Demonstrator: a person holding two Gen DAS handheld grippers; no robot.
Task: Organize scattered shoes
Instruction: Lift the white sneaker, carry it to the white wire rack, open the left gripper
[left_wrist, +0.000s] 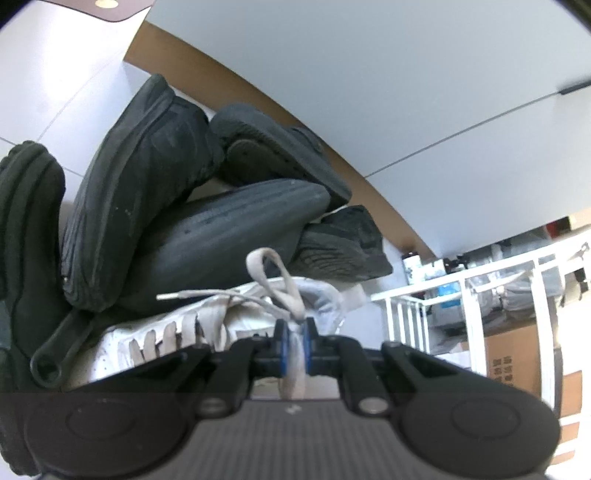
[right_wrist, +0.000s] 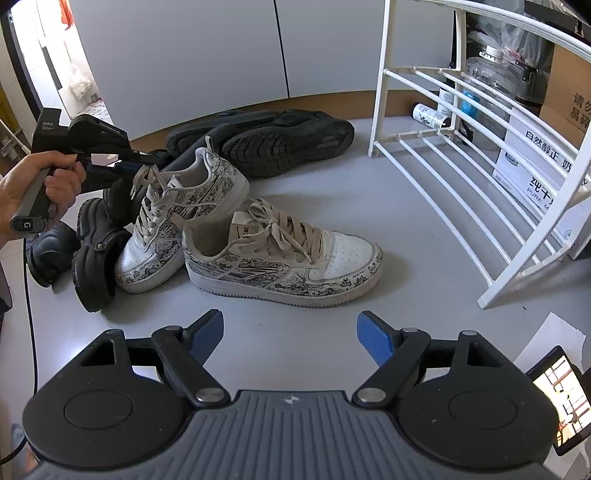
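Left wrist: left claw (left_wrist: 294, 334) clamped on white sneaker's tongue (left_wrist: 295, 354).

The flat-lying sneaker (right_wrist: 282, 258) sits mid-floor. Left of it, touching, a second sneaker (right_wrist: 177, 218) leans on a pile of dark shoes (right_wrist: 258, 140) behind both. The shoe rack (right_wrist: 461, 155) stands to its right.

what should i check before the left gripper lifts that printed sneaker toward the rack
1. Left gripper shut on the printed sneaker's tongue: ok.
2. Grip firm enough for the whole shoe: cannot tell.
3. Loose laces clear of the black shoes: cannot tell.
4. Second printed sneaker upright, apart: ok.
5. Right gripper open, empty: ok.
6. White shoe rack shelves free: ok.
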